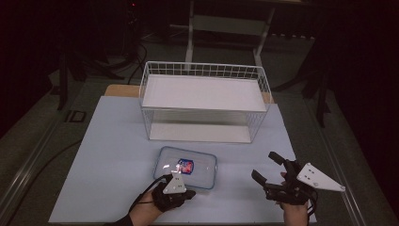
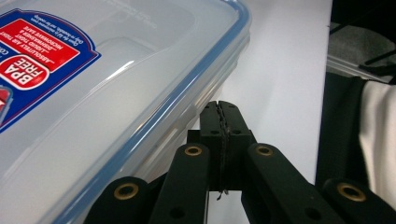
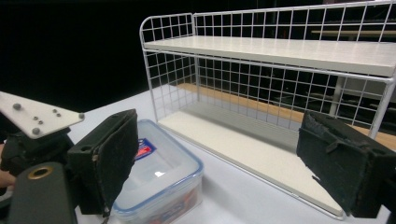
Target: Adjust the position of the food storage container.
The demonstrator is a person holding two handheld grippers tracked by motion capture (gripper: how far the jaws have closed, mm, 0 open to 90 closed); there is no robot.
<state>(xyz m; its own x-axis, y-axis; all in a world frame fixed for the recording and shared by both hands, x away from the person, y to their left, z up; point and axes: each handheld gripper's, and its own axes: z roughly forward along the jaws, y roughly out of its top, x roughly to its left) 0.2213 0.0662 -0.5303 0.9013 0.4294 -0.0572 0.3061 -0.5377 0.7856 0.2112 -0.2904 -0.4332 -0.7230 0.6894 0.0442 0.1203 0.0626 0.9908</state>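
Two grippers flank the clear rectangular plastic container with blue-rimmed lid point(image 1: 187, 167): left gripper point(image 2: 220, 112) fully closed beside it, right gripper point(image 1: 268, 167) spread wide.

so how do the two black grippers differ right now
The left gripper has its jaws pressed shut, while the right gripper has its jaws spread wide. The left gripper sits against the clear plastic lidded box; the right gripper stands apart from it, off to the side. Both carry a grey three-cornered plate.
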